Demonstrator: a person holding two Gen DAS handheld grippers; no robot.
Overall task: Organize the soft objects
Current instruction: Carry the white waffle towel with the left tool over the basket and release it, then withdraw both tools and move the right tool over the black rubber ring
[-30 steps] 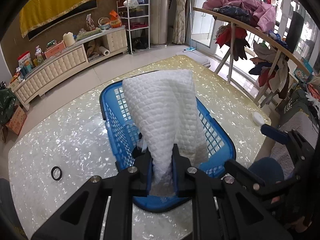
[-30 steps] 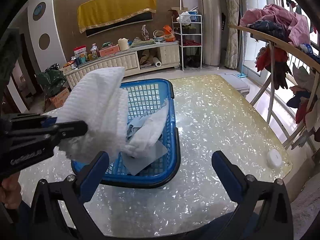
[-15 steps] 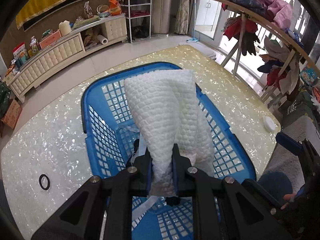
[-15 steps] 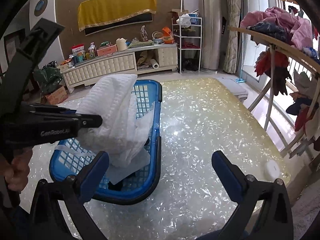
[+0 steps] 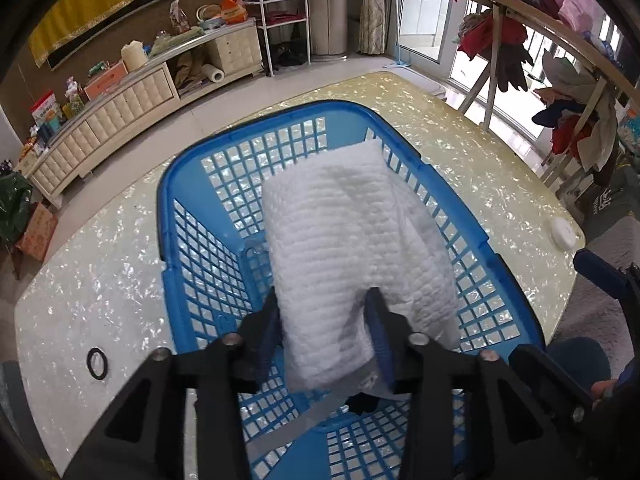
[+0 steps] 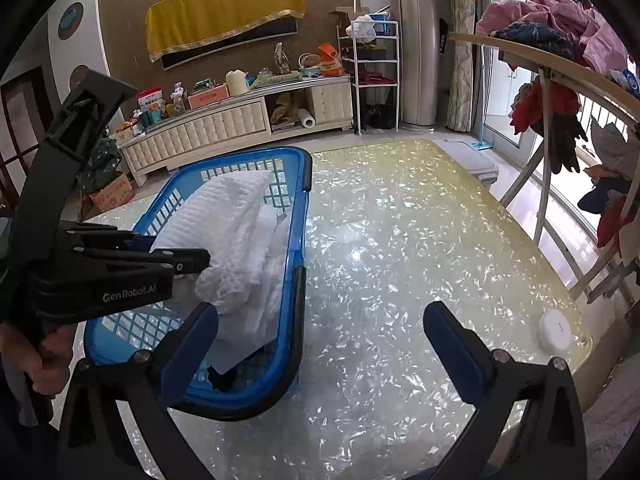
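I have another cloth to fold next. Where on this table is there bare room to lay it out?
The shiny marbled tabletop is bare between the blue plastic basket and the small white round disc. A small black ring lies left of the basket. The basket is crowded with white quilted cloth.

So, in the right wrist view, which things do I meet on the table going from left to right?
Left tool → white towel → blue basket → bare table surface → small white round object.

A folded white quilted towel (image 5: 352, 240) lies lengthwise in the blue lattice basket (image 5: 188, 216), over other cloths.
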